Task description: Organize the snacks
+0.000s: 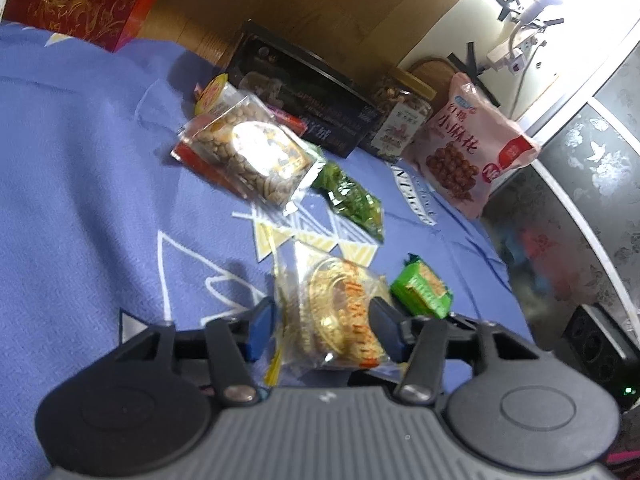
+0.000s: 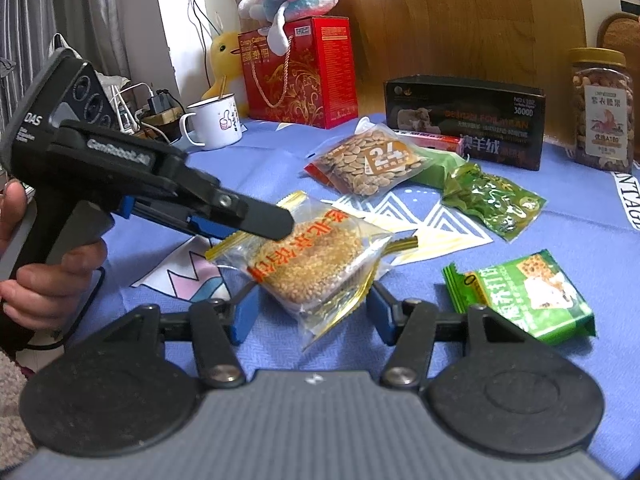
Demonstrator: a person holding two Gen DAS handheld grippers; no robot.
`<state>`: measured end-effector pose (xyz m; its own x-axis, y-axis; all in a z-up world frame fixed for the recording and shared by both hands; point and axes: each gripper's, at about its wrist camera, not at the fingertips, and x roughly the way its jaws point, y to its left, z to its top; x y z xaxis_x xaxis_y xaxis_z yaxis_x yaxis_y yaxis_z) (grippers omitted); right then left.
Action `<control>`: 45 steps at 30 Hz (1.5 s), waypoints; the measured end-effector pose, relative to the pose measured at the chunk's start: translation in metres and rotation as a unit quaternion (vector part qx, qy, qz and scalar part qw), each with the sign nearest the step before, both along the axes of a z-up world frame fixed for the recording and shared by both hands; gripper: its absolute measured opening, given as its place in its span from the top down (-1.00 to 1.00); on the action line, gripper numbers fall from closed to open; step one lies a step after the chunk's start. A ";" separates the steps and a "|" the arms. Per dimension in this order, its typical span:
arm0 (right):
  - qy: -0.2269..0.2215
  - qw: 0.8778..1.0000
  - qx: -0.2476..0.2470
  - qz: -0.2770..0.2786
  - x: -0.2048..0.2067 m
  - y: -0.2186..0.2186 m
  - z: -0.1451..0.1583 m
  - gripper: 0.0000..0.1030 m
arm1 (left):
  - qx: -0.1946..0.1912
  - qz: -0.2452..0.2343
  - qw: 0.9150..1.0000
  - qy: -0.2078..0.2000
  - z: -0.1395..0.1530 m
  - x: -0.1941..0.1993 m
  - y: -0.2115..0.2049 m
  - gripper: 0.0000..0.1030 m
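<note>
A sesame cake in a clear wrapper (image 2: 320, 264) lies on the blue cloth (image 2: 280, 152); in the left wrist view the cake (image 1: 340, 316) sits between my left gripper's (image 1: 326, 332) open fingers. My left gripper (image 2: 256, 220) also shows in the right wrist view, its fingers around the cake's far end. My right gripper (image 2: 312, 314) is open, its fingers on either side of the wrapper's near end. A green bar packet (image 2: 524, 296), a green snack bag (image 2: 494, 200) and a bag of seeds (image 2: 372, 164) lie nearby.
A black box (image 2: 464, 120), a nut jar (image 2: 602, 112), a red gift box (image 2: 300, 72) and a white mug (image 2: 214, 124) stand at the back. A pink snack bag (image 1: 468, 148) leans at the cloth's right edge. A dark floor lies beyond that edge.
</note>
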<state>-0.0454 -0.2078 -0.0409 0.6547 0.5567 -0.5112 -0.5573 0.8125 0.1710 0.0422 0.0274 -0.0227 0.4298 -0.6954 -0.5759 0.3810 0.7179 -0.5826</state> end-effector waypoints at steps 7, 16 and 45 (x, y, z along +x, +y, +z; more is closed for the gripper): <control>-0.016 1.000 0.005 0.000 0.003 0.001 0.006 -0.05 | -0.003 0.000 1.000 -0.019 0.009 -0.005 0.004 0.31; -0.008 1.000 0.006 0.000 0.005 0.004 0.003 -0.05 | -0.005 0.001 1.000 -0.010 0.004 -0.002 0.006 0.31; -0.003 1.000 0.004 0.001 0.005 0.007 -0.001 -0.15 | -0.006 0.000 1.000 -0.011 0.002 -0.001 0.007 0.31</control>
<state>-0.0402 -0.2011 -0.0420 0.6570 0.5621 -0.5024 -0.5596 0.8102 0.1746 0.0415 0.0342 -0.0209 0.4422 -0.7024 -0.5577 0.3935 0.7107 -0.5832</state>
